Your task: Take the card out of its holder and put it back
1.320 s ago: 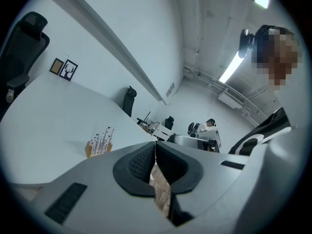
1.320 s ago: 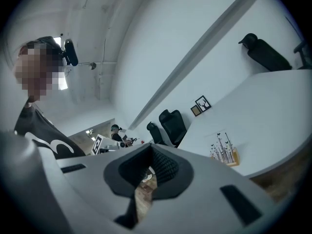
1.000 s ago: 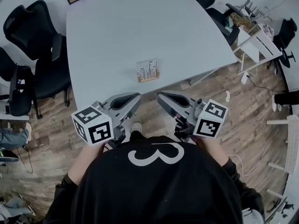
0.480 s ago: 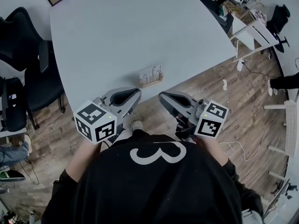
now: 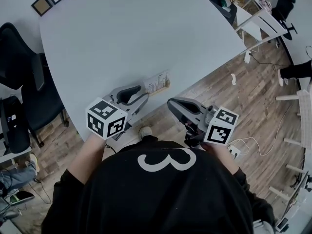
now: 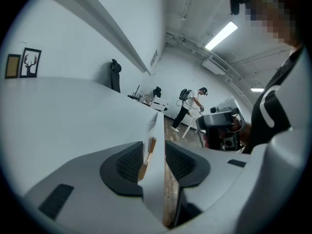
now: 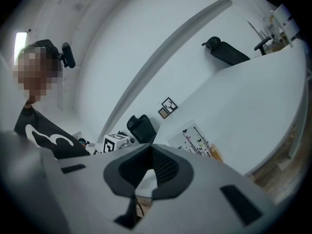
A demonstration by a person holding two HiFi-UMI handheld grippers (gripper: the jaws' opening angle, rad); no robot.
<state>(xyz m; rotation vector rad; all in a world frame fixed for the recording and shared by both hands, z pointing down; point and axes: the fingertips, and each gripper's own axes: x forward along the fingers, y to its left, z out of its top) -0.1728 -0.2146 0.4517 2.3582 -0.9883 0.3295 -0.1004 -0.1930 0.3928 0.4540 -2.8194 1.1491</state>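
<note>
**Approach to the card, seen from above and along each tool.** The card (image 5: 157, 80) stands upright in its wooden holder (image 5: 159, 87), near the edge of the desk (image 5: 122, 33) closest to me, and has not yet been lifted out.

My left tongs (image 5: 142, 93) are spread, having just been opening, and pinch nothing. In the left gripper view the card and holder appear edge-on in the gap, ahead of the pads and untouched. I judge that this alignment is deliberate: a thin upright sheet is best taken across its two faces, so the gap is aimed along the card's edge line.

My right tongs (image 5: 171, 102) are pressed together at the tips and empty. They are held off the desk's edge, over the wooden floor (image 5: 219, 96), to the card's right. I read this as a waiting posture, from which they could brace the holder while the left tongs draw the card upward. Unbraced, the light holder may slide or rise with the card.
</note>
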